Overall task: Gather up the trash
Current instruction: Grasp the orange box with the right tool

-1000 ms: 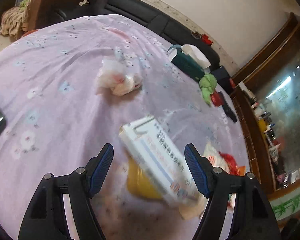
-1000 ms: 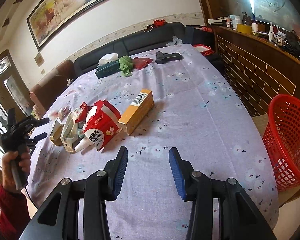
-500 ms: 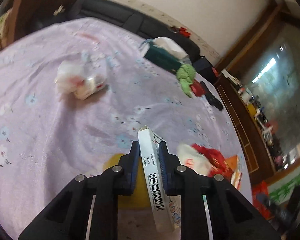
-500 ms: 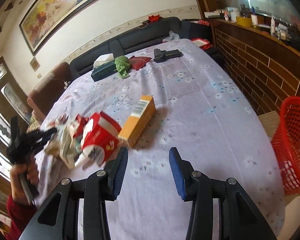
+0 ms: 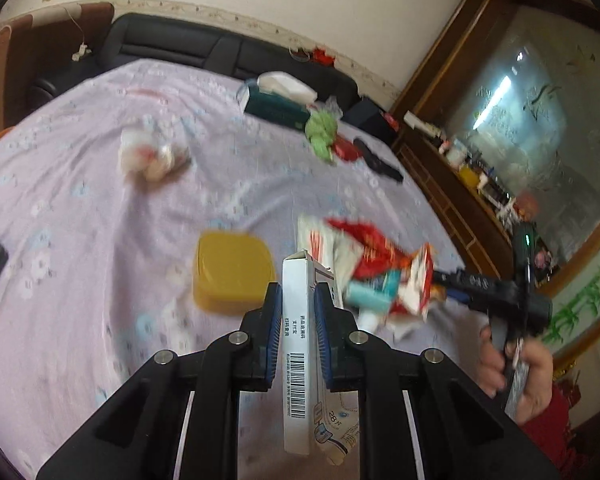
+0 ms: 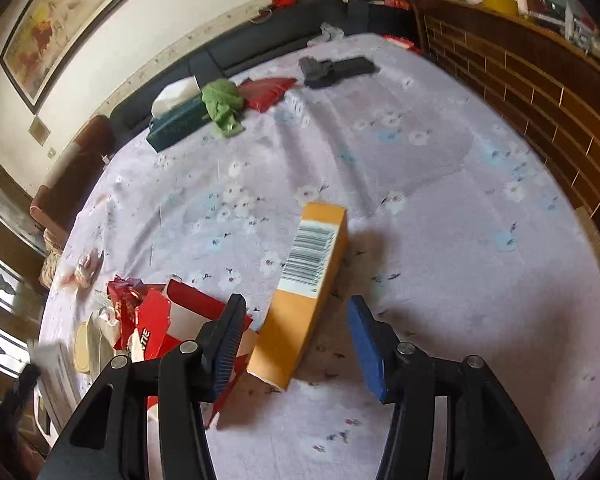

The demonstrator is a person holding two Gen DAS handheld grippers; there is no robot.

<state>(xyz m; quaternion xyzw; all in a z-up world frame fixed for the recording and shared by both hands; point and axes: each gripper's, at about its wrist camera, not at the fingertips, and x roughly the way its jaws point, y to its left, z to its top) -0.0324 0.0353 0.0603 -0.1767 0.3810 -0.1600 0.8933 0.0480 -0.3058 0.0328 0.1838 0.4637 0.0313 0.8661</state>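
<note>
Lilac flowered tablecloth covers the table. Your left gripper is clamped on a white carton at lower centre. Your right gripper has just been opening; its jaws stand apart around an orange box, not pressing it.

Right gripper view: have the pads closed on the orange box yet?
No, the right gripper is open, and the orange box lies on the tablecloth between its pads, untouched.

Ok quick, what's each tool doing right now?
Left tool: closed on the white box.
Right tool: open, just widening, straddling the orange box, not gripping it.
</note>
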